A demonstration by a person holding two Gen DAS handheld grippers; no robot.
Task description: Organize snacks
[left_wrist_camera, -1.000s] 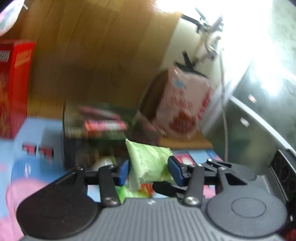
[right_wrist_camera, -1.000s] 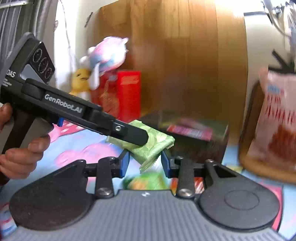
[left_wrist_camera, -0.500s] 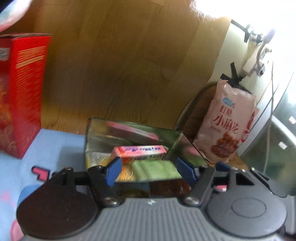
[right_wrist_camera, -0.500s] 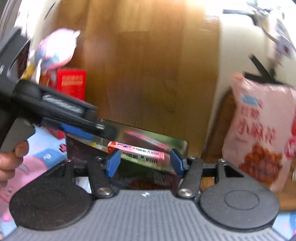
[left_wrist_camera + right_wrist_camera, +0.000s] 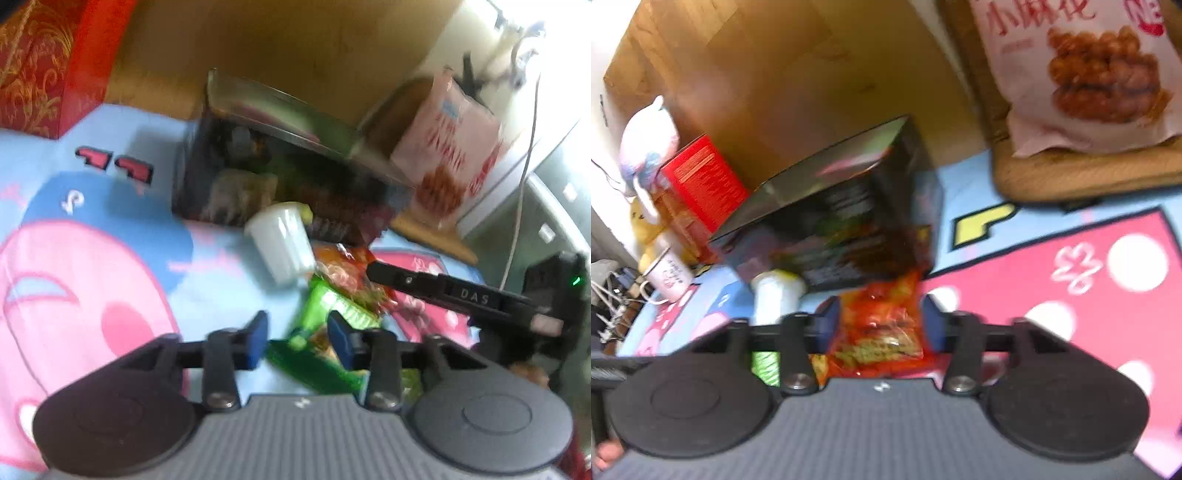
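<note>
A dark open snack box (image 5: pixel 280 177) (image 5: pixel 849 221) stands on the cartoon mat, with packets showing inside it. In front of it lie a white cup (image 5: pixel 280 243) (image 5: pixel 775 295), a red snack packet (image 5: pixel 343 269) (image 5: pixel 879 325) and a green snack packet (image 5: pixel 325 306). My left gripper (image 5: pixel 297 338) is low over the green packet. Its jaws are closing with the packet's edge between them, and the left pad stands clear of it. My right gripper (image 5: pixel 881 323) straddles the red packet. Its jaws are closing and the pads are at the packet's sides.
A red carton (image 5: pixel 48 62) (image 5: pixel 705 181) stands left of the box, against the wooden wall. A pink snack bag (image 5: pixel 454 147) (image 5: pixel 1089 74) leans on a wooden tray (image 5: pixel 1071 173) at the right. A mug (image 5: pixel 670 277) and a plush toy (image 5: pixel 646 140) sit at the far left.
A second ago both grippers held one green packet; they let it go over the box. Both have since dropped to the packets on the mat, jaws narrowing, and the right view has tilted.
</note>
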